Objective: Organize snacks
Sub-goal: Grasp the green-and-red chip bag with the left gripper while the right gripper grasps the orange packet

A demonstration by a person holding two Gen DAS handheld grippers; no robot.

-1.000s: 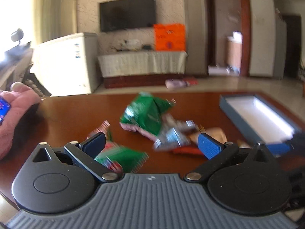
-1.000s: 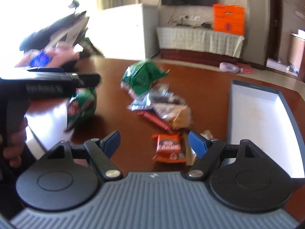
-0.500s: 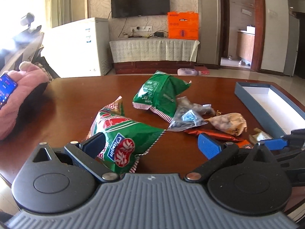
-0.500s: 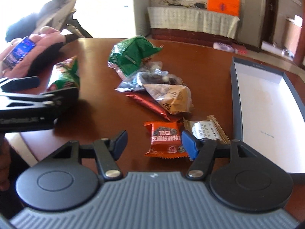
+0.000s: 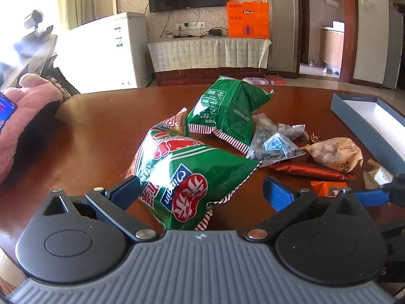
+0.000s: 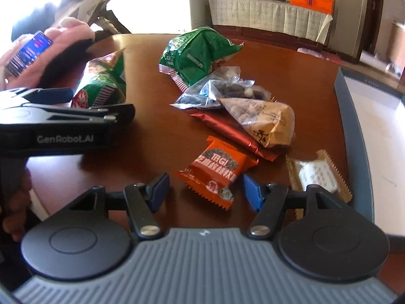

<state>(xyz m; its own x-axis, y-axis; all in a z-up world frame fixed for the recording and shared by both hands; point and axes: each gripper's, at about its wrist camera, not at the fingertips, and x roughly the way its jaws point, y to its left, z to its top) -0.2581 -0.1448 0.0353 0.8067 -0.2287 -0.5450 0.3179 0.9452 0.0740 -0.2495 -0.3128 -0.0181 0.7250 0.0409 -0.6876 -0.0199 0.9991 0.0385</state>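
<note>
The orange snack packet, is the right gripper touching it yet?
Apart. The right wrist view shows the orange snack packet lying on the table between the open fingers of the right gripper, with bare wood visible on either side of it.

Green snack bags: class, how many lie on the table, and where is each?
2. One green bag with red lettering lies between the open left gripper fingers. The other green bag lies farther back, beside the clear packet. Others may be hidden.
</note>
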